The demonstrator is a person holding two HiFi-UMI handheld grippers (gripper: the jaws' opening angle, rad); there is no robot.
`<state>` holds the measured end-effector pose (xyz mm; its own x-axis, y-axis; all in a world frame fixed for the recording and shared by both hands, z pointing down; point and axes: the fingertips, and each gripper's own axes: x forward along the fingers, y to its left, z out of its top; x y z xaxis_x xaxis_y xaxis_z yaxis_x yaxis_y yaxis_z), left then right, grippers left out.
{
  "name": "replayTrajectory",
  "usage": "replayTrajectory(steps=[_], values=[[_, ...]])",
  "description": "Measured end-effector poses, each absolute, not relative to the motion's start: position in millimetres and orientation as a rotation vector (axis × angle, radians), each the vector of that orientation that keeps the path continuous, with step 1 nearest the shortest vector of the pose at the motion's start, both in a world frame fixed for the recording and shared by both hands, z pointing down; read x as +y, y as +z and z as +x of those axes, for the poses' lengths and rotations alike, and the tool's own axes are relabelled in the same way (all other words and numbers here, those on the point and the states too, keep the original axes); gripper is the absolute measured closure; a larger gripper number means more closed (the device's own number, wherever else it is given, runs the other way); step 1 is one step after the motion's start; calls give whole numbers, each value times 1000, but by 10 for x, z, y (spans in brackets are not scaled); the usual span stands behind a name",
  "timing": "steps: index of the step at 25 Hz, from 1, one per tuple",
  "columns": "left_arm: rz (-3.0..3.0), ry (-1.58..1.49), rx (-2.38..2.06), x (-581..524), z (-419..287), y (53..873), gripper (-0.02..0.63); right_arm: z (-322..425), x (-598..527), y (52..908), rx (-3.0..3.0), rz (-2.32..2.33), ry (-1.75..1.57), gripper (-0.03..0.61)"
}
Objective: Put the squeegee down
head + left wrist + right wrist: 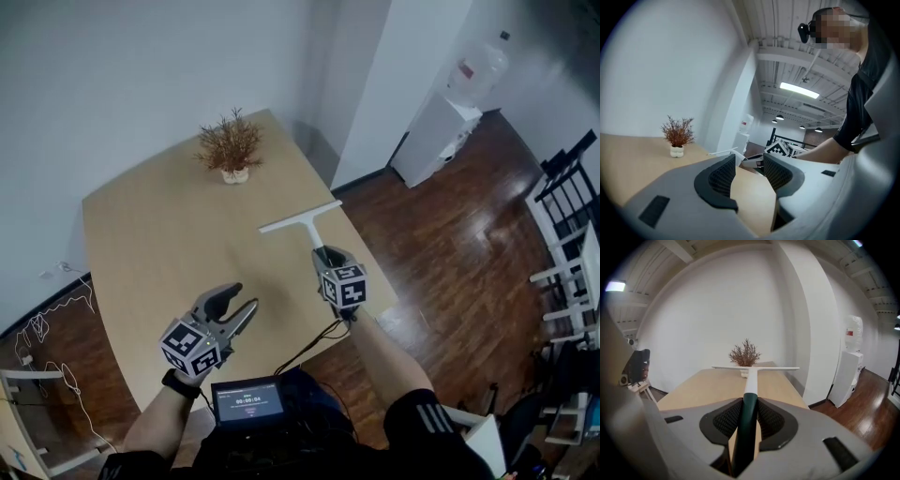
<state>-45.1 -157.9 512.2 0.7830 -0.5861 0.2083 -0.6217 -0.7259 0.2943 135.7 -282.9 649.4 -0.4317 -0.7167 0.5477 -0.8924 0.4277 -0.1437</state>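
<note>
The squeegee [302, 219] has a white blade bar, a white neck and a dark green handle [747, 420]. My right gripper [330, 257] is shut on that handle and holds the squeegee out over the right part of the wooden table [169, 234], blade pointing away from me. In the right gripper view the blade [755, 368] lies level in front of the potted plant. My left gripper [234, 305] hovers over the table's near part, open, with nothing between its pads [723, 176].
A small potted dried plant [229, 148] stands at the table's far end. A white water dispenser [448, 122] stands by the wall at the right, chairs [570, 234] further right. A phone [248, 401] is mounted at my chest. Cables [52, 314] lie on the floor at the left.
</note>
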Motion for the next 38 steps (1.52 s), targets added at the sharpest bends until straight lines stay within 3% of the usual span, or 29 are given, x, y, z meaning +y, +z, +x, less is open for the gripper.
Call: replayTrajectory(steps=[13, 34, 38], values=[[2499, 181, -988, -2459, -132, 5693, 420, 1428, -3778, 7841, -2145, 1205, 620, 465], [2475, 189, -1028, -2587, -44, 5805, 420, 1376, -3756, 8239, -2057, 1038, 608, 459], [2468, 179, -1047, -2530, -91, 5763, 420, 1362, -3715, 8252, -2056, 1023, 599, 433]])
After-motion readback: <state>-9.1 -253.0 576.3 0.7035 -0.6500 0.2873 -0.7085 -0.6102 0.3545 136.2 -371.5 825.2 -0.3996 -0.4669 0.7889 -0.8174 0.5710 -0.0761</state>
